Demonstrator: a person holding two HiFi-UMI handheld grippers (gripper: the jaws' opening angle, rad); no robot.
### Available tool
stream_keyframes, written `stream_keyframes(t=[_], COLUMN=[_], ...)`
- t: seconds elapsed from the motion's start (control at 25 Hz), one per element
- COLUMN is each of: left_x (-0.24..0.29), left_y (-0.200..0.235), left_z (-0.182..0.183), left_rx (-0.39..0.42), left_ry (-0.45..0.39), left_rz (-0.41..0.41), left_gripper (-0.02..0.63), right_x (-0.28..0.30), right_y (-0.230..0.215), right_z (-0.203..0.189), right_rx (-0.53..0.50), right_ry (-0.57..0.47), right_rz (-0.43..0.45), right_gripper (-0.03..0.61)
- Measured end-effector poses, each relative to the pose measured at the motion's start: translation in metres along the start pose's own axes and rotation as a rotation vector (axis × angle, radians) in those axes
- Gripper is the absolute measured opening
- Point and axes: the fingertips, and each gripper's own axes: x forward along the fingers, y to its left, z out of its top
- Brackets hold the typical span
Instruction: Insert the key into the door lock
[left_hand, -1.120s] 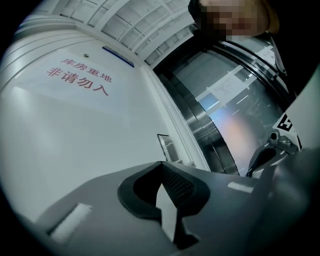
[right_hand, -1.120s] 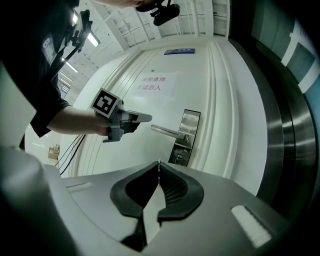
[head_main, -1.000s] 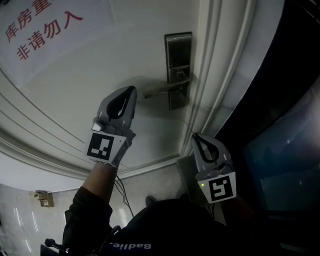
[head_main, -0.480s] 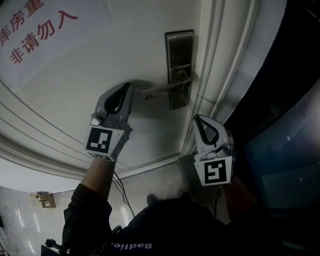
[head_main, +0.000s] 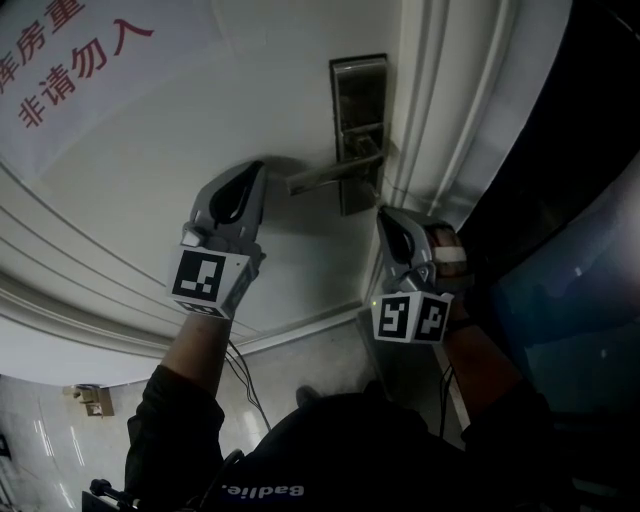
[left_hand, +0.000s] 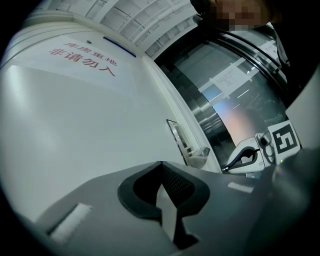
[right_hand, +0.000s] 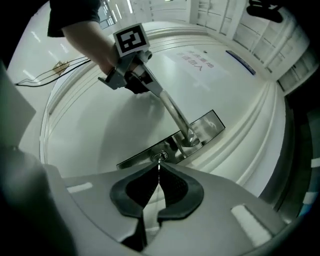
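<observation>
**Key poised at the keyhole**

The right claw (right_hand: 159, 169) is pressed together, pinching the key (right_hand: 159, 161). The key's thin tip sits just before the keyhole (right_hand: 161, 156) in the lock plate (right_hand: 212, 124). This looks like final alignment, and the next move calls for a straight push with the blade square to the slot. Farther off, the left claw (head_main: 258, 172) is pressed together and empty, near the handle's (head_main: 325, 178) free end. One key, one keyhole, one handle, two claws.

The lock plate (head_main: 358, 100) and lever handle (head_main: 320, 180) are shiny metal (the key (right_hand: 159, 158) too) on a smooth satin-white door (head_main: 200, 120).
</observation>
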Motion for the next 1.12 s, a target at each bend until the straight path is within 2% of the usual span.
stream_keyframes(t=[0.32, 0.92, 1.12], left_x=[0.000, -0.003, -0.003], left_y=[0.000, 0.002, 0.004], left_z=[0.000, 0.000, 0.001], left_rx=[-0.010, -0.019, -0.028], left_ry=[0.006, 0.007, 0.005], left_rz=[-0.004, -0.002, -0.003], left_gripper=[0.011, 0.012, 0.012], right_x=[0.007, 0.011, 0.016], right_y=[0.002, 0.002, 0.002], right_z=[0.004, 0.004, 0.003], right_rx=[-0.144, -0.257, -0.346], right_ry=[0.024, 0.034, 0.042], right_rz=[-0.028, -0.035, -0.035], right_gripper=[0.011, 0.011, 0.011])
